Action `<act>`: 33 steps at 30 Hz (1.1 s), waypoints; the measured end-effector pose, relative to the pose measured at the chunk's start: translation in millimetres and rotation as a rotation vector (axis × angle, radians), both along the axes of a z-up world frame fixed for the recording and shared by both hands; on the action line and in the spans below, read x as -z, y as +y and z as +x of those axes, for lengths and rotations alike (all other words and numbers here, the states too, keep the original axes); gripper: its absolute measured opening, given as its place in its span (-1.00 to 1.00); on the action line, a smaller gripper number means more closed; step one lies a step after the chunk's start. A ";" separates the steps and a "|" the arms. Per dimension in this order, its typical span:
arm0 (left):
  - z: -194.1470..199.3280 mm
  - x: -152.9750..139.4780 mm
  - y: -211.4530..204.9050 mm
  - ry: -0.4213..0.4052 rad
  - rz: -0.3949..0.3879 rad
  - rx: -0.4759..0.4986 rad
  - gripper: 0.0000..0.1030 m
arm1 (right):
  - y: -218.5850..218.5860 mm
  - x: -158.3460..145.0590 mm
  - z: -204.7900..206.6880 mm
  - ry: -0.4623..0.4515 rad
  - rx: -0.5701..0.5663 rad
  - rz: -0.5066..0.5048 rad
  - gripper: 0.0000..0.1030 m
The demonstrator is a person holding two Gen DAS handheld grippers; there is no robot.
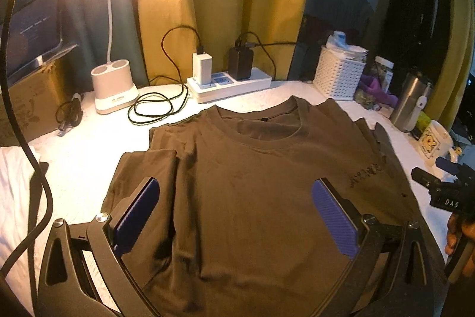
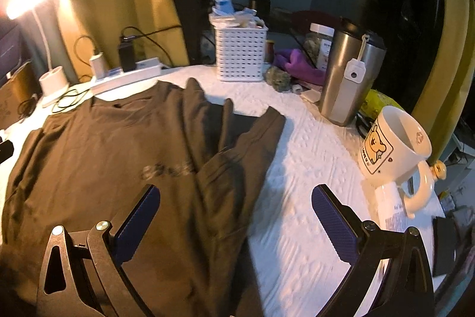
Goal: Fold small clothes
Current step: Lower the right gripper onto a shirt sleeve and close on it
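A dark brown t-shirt lies face up on the white textured table cover, collar toward the back. Its left sleeve is folded inward. My left gripper hovers open above the shirt's chest, blue pads wide apart, nothing between them. In the right wrist view the same t-shirt fills the left half, its right sleeve lying rumpled toward the table's middle. My right gripper is open over the shirt's right edge, holding nothing. The right gripper's body shows at the left view's right edge, held by a hand.
A lit desk lamp, coiled cable and power strip line the back. On the right stand a white basket, a steel tumbler and a bear mug. A cardboard box sits at left.
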State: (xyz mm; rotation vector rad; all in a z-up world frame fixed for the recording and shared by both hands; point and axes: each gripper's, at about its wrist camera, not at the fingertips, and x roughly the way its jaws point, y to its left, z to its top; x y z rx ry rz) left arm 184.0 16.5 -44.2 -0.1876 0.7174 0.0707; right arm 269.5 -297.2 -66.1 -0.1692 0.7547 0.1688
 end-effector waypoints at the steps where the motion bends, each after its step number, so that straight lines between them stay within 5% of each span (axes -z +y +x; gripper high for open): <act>1: 5.1 2.0 1.3 0.008 0.003 -0.003 0.97 | -2.0 1.5 6.1 0.003 0.002 -0.003 0.99; 9: 34.7 11.0 7.3 0.042 0.000 -0.017 0.97 | -5.0 8.1 57.1 0.030 -0.009 0.019 0.95; 13: 42.6 15.6 10.0 0.051 -0.012 -0.018 0.97 | 9.6 22.3 77.0 0.103 -0.048 0.016 0.45; 17: 44.9 17.7 12.5 0.058 -0.016 -0.016 0.97 | 22.5 41.1 80.5 0.177 -0.096 -0.012 0.31; 22: 47.3 21.1 11.7 0.071 -0.032 -0.012 0.97 | 10.6 46.8 73.7 0.184 -0.086 -0.001 -0.28; 30: 43.4 16.1 5.3 0.062 -0.009 0.004 0.97 | -22.5 37.7 67.3 0.190 -0.037 0.086 -0.31; 33: 40.6 13.8 6.3 0.057 -0.006 -0.004 0.97 | -27.7 32.8 66.3 0.192 -0.023 0.080 -0.06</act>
